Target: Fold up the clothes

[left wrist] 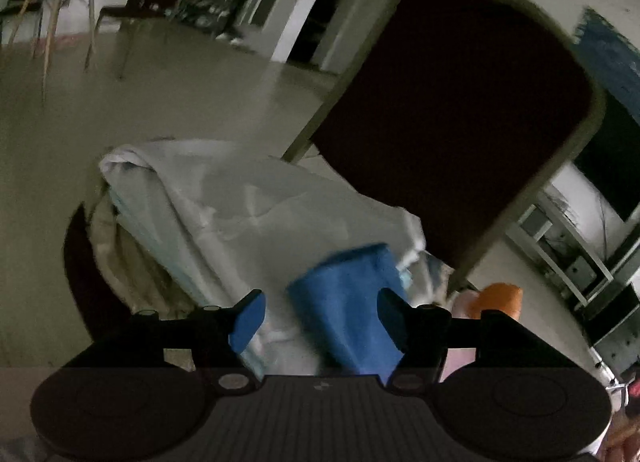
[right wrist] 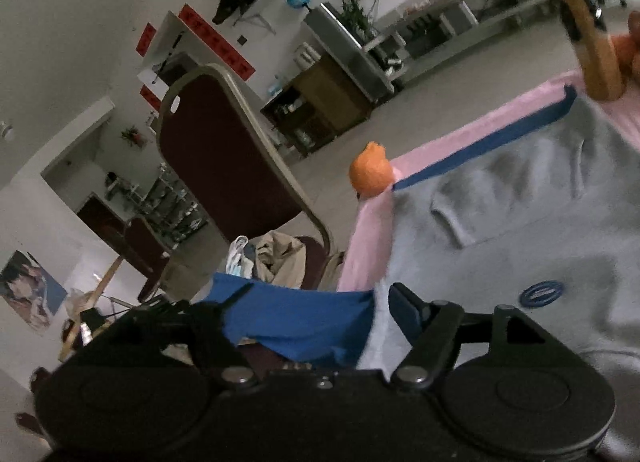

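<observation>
A pink-covered table [right wrist: 368,238] stands on a pale grey floor [left wrist: 152,101], with a maroon chair [right wrist: 224,165] beside it bearing a heap of pale laundry [left wrist: 248,197]. My left gripper [left wrist: 320,318] hangs over that heap, jaws apart, a blue fold [left wrist: 348,302] lying between them. My right gripper [right wrist: 316,314] also gapes at the table's edge, the grey shirt [right wrist: 520,221] spread flat by its right finger [right wrist: 404,306], blue cloth [right wrist: 296,318] in the gap.

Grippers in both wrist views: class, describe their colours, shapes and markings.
The left gripper is black, with two round discs, a ribbed centre plate with a small logo, silver pivots and blue pads. The right gripper is black too, with matching discs, silver pivots and dark blue pads. No cables show.
</observation>
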The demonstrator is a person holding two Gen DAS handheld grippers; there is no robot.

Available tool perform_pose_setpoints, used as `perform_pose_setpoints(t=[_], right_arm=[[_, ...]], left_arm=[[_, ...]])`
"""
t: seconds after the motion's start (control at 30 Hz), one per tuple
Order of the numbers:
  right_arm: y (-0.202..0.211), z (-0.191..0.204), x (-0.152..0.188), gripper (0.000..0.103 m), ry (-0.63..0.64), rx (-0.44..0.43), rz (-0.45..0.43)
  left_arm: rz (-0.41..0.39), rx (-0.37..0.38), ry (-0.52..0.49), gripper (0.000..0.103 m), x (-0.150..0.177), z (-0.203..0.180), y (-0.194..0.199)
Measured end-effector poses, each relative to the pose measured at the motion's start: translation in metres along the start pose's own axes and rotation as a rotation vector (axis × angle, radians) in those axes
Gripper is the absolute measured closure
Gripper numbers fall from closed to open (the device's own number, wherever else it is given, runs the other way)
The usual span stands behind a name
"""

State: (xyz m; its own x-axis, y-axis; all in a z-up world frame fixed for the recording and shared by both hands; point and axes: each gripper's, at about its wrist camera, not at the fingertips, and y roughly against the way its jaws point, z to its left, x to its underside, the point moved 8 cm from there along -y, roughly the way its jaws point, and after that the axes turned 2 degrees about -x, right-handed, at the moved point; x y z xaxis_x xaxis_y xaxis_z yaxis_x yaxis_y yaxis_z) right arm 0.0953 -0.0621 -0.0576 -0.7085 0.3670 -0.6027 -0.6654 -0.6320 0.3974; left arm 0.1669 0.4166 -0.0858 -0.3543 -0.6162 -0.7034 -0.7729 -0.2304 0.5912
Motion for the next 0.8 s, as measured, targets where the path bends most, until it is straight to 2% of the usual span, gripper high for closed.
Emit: perform_pose_setpoints(t=[0.13,0.2,0.27,0.33,0.37,0.5,0.63,0.8], right_arm=[[-0.008,0.002,-0.002,0.029,0.019,0.02,0.004],[-0.01,0.0,-0.002,0.029,0.028,0.034,0.004],[-0.012,-0.004,-0.002,0.029,0.024,0.041,0.004],[-0.014,-0.008,-0.002,0.029,0.015,0.042,0.008],[-0.013,-0.01,-0.002,0.029,0.012,0.043,0.01],[-0.003,-0.02,-0.007,0.029,-0.005,0.041,-0.014],[0.012,-0.041,-0.02,0.028,-0.036,0.039,-0.057],[0.027,-0.1,-0.036,0.028,-0.095,0.077,-0.076]], left_arm=[[0.032,0.019,-0.048,0.047,0.001,-0.009,-0.023],[0.05,-0.017,-0.095,0.049,0.005,-0.012,-0.033],[0.055,-0.059,-0.128,0.057,0.008,-0.012,-0.041],[0.041,-0.074,-0.17,0.093,0.008,-0.017,-0.039],[0.039,-0.072,-0.187,0.097,0.007,-0.018,-0.039],[-0.036,-0.091,-0.287,0.1,0.004,-0.037,-0.01],[-0.114,-0.093,-0.416,0.1,0.008,-0.073,0.025],[-0.217,-0.019,-0.573,0.1,0.029,-0.145,0.08]])
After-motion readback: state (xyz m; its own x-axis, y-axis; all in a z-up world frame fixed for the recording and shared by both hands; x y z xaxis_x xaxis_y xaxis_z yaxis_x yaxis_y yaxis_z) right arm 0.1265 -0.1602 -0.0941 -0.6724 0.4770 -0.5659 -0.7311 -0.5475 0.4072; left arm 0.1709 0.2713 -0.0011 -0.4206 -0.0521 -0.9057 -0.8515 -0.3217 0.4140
